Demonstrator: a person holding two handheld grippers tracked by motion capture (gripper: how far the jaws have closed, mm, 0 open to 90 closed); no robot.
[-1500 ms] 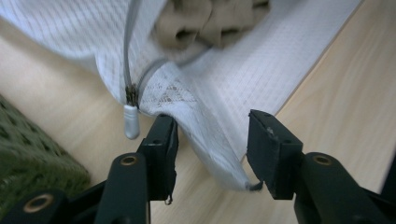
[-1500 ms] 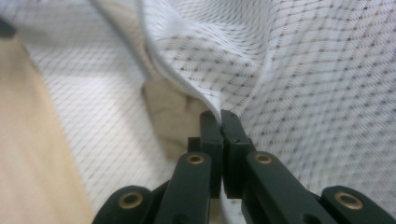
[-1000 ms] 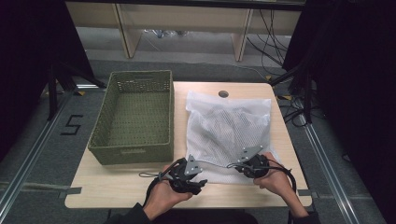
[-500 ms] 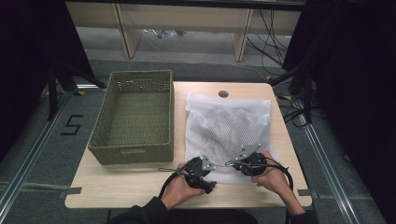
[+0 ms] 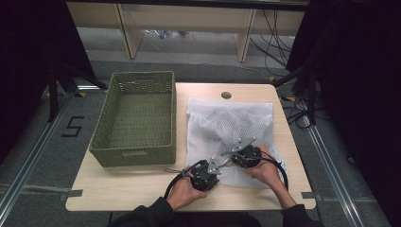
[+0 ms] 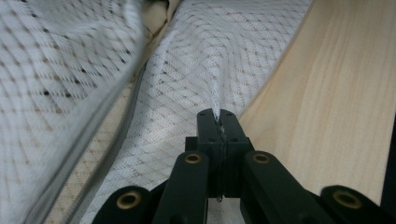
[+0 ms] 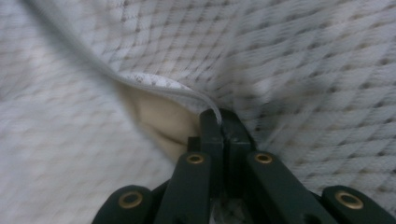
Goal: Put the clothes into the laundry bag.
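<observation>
A white mesh laundry bag (image 5: pixel 231 127) lies flat on the right half of the wooden table (image 5: pixel 123 184). Both grippers work at its near edge. My left gripper (image 5: pixel 213 166) is shut on a fold of the bag's mesh (image 6: pixel 205 74) near the near-left corner, with its jaws pressed together. My right gripper (image 5: pixel 235 152) is shut on the zipper edge of the bag (image 7: pixel 159 86). Beside those jaws the mouth gapes a little, and something cream-coloured (image 7: pixel 163 116) lies inside. A grey zipper line (image 6: pixel 93 126) runs along the bag in the left gripper view.
An empty olive woven basket (image 5: pixel 135 118) stands on the left half of the table, next to the bag. A round cable hole (image 5: pixel 226 95) sits at the table's far edge. Dark curtains flank both sides. Bare wood (image 6: pixel 336 102) lies right of the bag's edge.
My left gripper has moved right along the near edge, close to the right one, and both now hold the bag's near edge. The right gripper barely shifted.
</observation>
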